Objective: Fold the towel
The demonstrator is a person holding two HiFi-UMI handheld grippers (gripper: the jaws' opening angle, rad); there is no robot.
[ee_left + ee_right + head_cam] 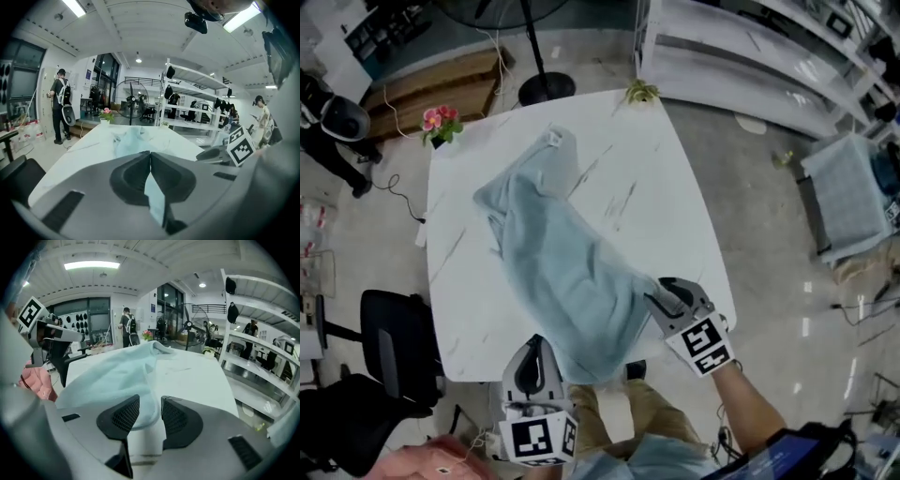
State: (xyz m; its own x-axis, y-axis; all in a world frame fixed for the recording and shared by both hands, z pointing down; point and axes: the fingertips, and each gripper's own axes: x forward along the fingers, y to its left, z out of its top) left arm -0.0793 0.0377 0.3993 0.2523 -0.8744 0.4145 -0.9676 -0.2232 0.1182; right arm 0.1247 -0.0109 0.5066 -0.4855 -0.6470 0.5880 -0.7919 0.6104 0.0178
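Two grippers, both at the table's [675, 187] 6 o'clock edge: left gripper [150, 154] clamped on one pale-blue towel [572, 272], right gripper [150, 404] parted around its hem. Towel rumpled, stretched toward 12 o'clock. One flowerpot [439, 122] at 10 o'clock.

The pale blue-grey towel [572, 272] is laid rumpled in a diagonal band across the white table [675, 187], with its near end bunched at the table's near edge.
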